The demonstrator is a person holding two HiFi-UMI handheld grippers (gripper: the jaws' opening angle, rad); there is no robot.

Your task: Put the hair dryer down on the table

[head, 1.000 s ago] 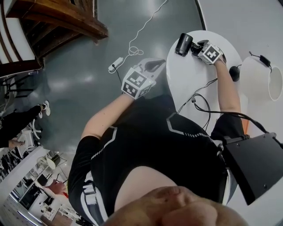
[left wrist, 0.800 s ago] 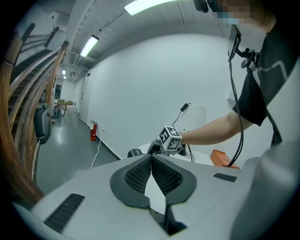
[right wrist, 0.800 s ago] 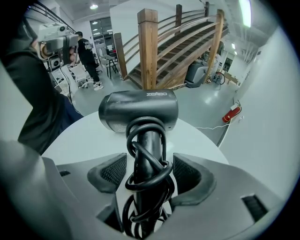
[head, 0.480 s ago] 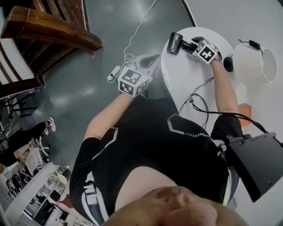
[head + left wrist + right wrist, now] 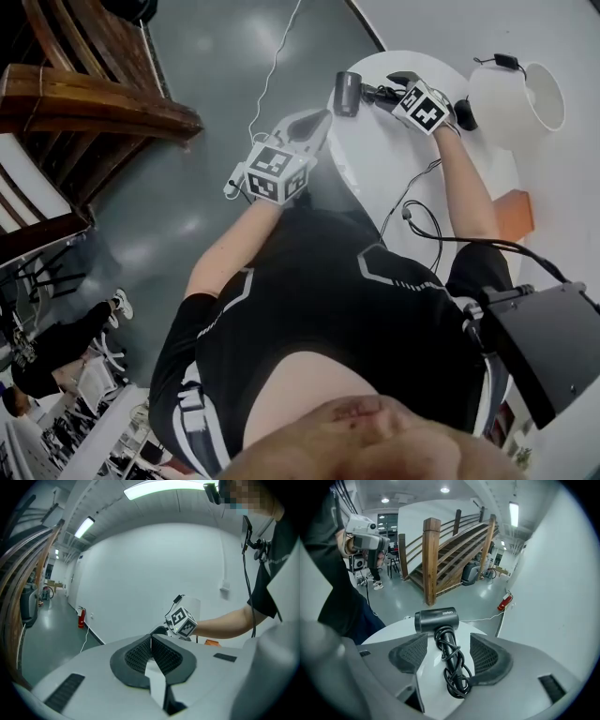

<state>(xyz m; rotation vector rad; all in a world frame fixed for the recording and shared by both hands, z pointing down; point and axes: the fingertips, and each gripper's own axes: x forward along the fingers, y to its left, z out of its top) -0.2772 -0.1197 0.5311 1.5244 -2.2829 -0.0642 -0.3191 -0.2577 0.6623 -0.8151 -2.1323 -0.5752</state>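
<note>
I see the matte black hair dryer [image 5: 438, 620], with its short cylindrical barrel, lying flat on the white round tabletop [image 5: 375, 164] close to the far-left rim. Its barrel sits crosswise at the far end and its handle points back toward the near side. The black cord is wound in loose loops round the handle. It lies between the spread jaws of the right claw [image 5: 443, 649], and neither pad touches it.

This looks like a big open lab hall: glossy grey floor [image 5: 178, 202], a wooden staircase [image 5: 450, 550], tall white walls [image 5: 136, 569], strip lights [image 5: 164, 487] overhead, a red fire extinguisher [image 5: 82, 618] and a round white counter [image 5: 384, 169].
</note>
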